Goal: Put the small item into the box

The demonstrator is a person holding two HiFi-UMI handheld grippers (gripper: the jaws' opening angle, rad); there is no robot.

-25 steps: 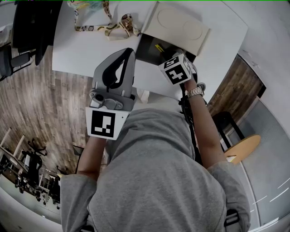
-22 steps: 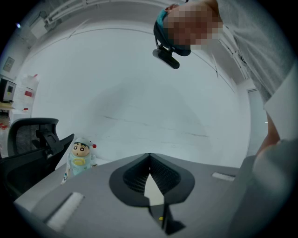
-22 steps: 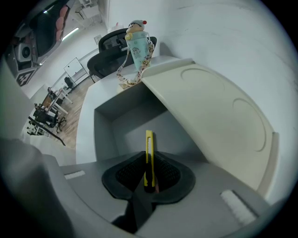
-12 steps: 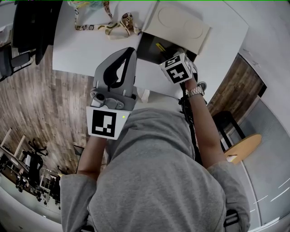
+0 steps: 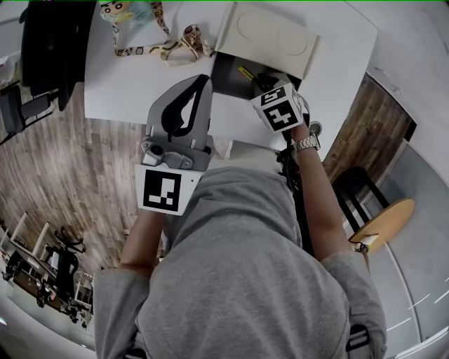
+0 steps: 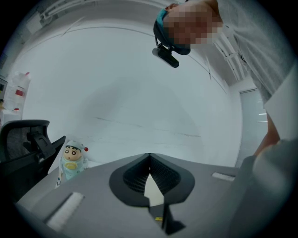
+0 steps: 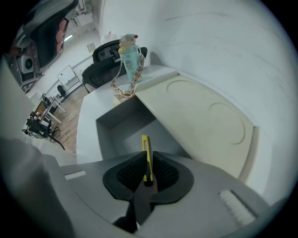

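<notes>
Black chair (image 5: 42, 42) at far left, off the white bench (image 5: 119, 77). Cartoon figurine bottle (image 5: 116, 10) with patterned lanyard (image 5: 168, 45) sits at the bench's far edge. Left claw (image 6: 149, 158) is held above the bench near its front edge, jaw tips pressed together, nothing between them. Open grey box (image 7: 111, 128) lies right of it, with its cream lid (image 7: 200, 121) resting tilted on the box's far right side. Right claw (image 7: 147, 160) is over the box opening, jaws clamped on a thin yellow item (image 7: 146, 151); the item sticks out past the tips, above the box interior, not lying in it.
</notes>
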